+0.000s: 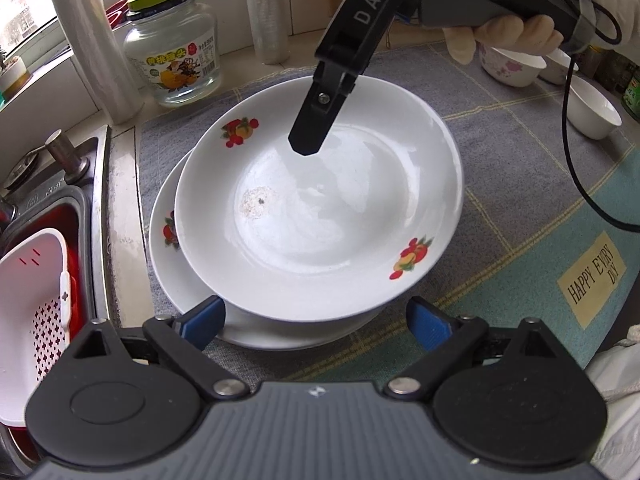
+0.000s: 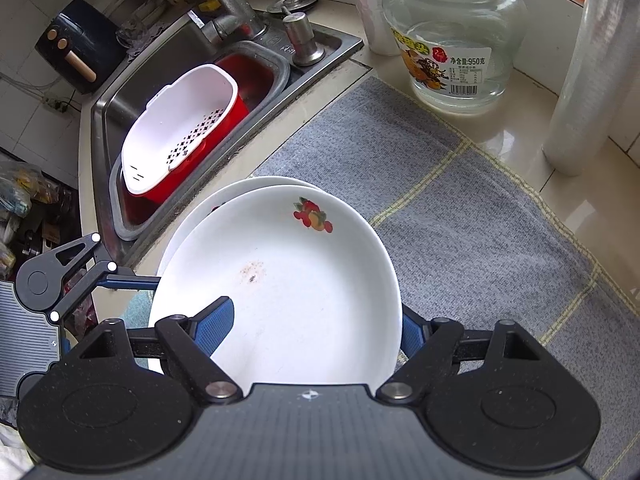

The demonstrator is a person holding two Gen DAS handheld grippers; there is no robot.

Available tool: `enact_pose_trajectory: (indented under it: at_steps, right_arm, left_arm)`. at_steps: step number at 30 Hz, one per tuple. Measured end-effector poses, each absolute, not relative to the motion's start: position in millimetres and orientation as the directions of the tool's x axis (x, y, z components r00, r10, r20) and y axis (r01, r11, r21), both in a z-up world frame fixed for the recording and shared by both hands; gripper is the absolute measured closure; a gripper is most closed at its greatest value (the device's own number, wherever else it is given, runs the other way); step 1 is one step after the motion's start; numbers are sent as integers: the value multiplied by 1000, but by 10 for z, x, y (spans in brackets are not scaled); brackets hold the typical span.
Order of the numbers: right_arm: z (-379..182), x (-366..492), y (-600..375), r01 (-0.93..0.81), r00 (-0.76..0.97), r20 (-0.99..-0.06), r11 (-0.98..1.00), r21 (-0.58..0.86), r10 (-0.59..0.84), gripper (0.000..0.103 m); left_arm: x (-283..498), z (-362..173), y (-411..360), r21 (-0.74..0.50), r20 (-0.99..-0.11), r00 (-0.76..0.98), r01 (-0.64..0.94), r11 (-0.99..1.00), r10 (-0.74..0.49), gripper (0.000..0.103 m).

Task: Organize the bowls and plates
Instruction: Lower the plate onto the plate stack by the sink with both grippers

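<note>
A white plate with fruit prints (image 1: 320,208) lies tilted on top of a second like plate (image 1: 176,280) on the grey mat. My right gripper (image 1: 320,120) reaches in from the far side, one finger over the top plate's rim and one under it; in the right wrist view the top plate (image 2: 288,288) sits between the blue pads (image 2: 212,328), so the gripper (image 2: 316,332) looks shut on the rim. My left gripper (image 1: 316,320) is open and empty at the near edge of the plates. Two small white bowls (image 1: 512,66) (image 1: 592,110) stand at the far right.
A glass jar (image 1: 172,48) and two rolls of plastic wrap (image 1: 92,40) stand behind the mat. The sink (image 2: 120,112) at the left holds a white colander in a red basin (image 2: 180,128). A tap (image 2: 228,12) stands over it.
</note>
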State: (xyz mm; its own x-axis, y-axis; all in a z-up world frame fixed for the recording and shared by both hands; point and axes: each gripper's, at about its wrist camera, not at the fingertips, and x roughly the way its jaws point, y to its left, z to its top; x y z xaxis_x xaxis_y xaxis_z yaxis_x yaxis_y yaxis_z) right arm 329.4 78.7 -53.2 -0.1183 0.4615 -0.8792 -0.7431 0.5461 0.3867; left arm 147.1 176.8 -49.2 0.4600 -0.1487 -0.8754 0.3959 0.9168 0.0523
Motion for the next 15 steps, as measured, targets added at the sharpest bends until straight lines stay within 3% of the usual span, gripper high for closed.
enact_pose_trajectory:
  at_steps: [15]
  right_arm:
    - [-521, 3238, 779, -745, -123, -882, 544, 385, 455, 16]
  left_arm:
    - [1446, -490, 1750, 60, -866, 473, 417, 907, -160, 4]
